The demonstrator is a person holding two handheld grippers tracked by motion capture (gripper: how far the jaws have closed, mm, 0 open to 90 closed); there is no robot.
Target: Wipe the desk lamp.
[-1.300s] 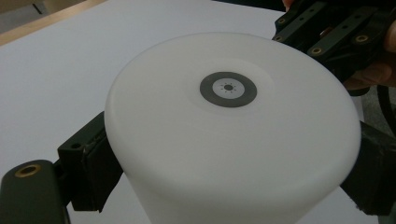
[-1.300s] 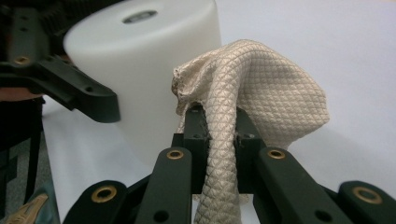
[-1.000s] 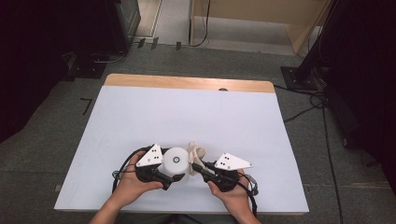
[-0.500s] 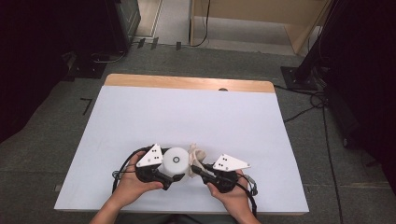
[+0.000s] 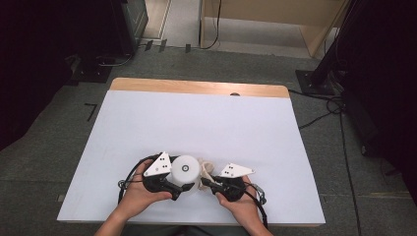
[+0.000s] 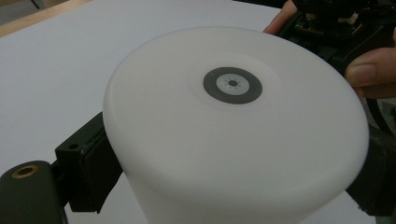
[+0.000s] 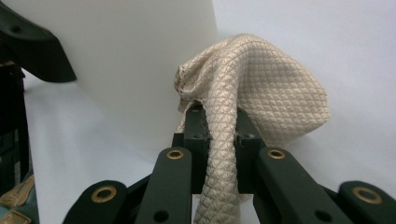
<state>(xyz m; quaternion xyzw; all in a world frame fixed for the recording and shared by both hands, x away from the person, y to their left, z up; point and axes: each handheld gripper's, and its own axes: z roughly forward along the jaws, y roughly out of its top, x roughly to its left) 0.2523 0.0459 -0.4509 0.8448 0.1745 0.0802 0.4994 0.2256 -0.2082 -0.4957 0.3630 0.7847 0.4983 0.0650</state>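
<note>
A: Nearest us, what has the right gripper [image 7: 219, 135] got?

B: Its jaws are pinched narrow on a beige quilted cloth [image 7: 252, 88], which bunches up just past the tips and hangs down between them.

A: And the cloth's target?

B: The white round plastic container [image 5: 186, 170] stands touching the cloth, at about nine o'clock from the right gripper [image 5: 208, 184] in the high view. The left gripper [image 5: 173, 186] clamps it from the container's own seven o'clock, jaws spread on its sides.

A: So the right hand is nearer the cloth?

B: Yes; I'd judge its wipe runs sideways against that wall, toward the near edge of the white table [image 5: 196, 118].
</note>
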